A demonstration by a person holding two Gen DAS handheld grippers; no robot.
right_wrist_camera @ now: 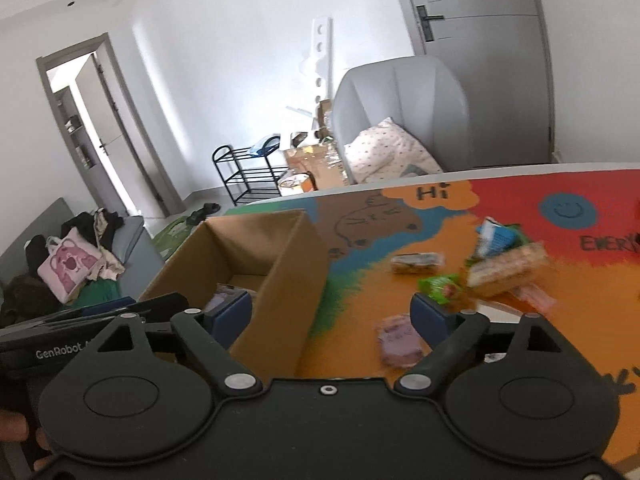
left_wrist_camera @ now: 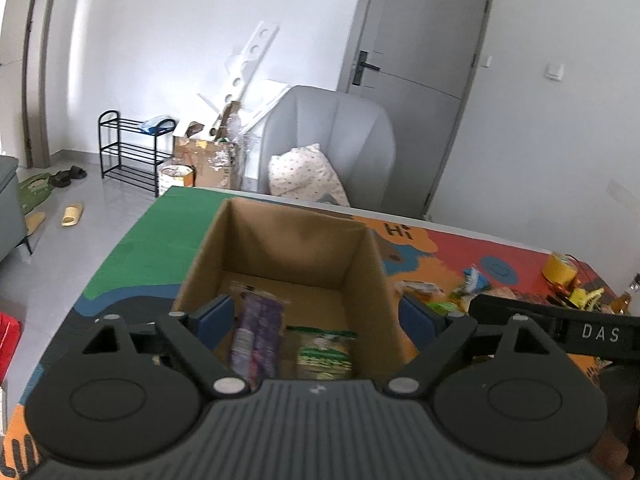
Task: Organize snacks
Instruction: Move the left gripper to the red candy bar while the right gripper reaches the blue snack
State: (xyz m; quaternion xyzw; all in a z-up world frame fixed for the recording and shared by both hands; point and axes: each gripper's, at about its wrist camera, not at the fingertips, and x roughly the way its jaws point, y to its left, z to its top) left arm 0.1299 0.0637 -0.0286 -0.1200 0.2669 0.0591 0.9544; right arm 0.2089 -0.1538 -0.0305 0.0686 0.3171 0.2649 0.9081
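Observation:
An open cardboard box [left_wrist_camera: 292,248] stands on the colourful table mat [left_wrist_camera: 160,232]. Inside lie a purple snack packet [left_wrist_camera: 256,332] and a green one [left_wrist_camera: 324,354]. My left gripper [left_wrist_camera: 316,316] is open and empty, hovering over the box's near edge. In the right wrist view the box [right_wrist_camera: 280,264] is at the left. My right gripper [right_wrist_camera: 332,316] is open and empty, straddling the box's right wall. Loose snacks lie on the mat to the right: a purple packet [right_wrist_camera: 398,340], a green packet [right_wrist_camera: 442,288], a brown bar [right_wrist_camera: 416,262], a blue packet [right_wrist_camera: 496,236] and a tan packet [right_wrist_camera: 508,268].
A grey armchair [left_wrist_camera: 332,136] with a cushion stands behind the table. A yellow tape roll [left_wrist_camera: 560,268] and small items sit at the far right of the mat. A shoe rack [left_wrist_camera: 128,148] and cartons stand by the wall. A sofa with bags [right_wrist_camera: 80,264] is at the left.

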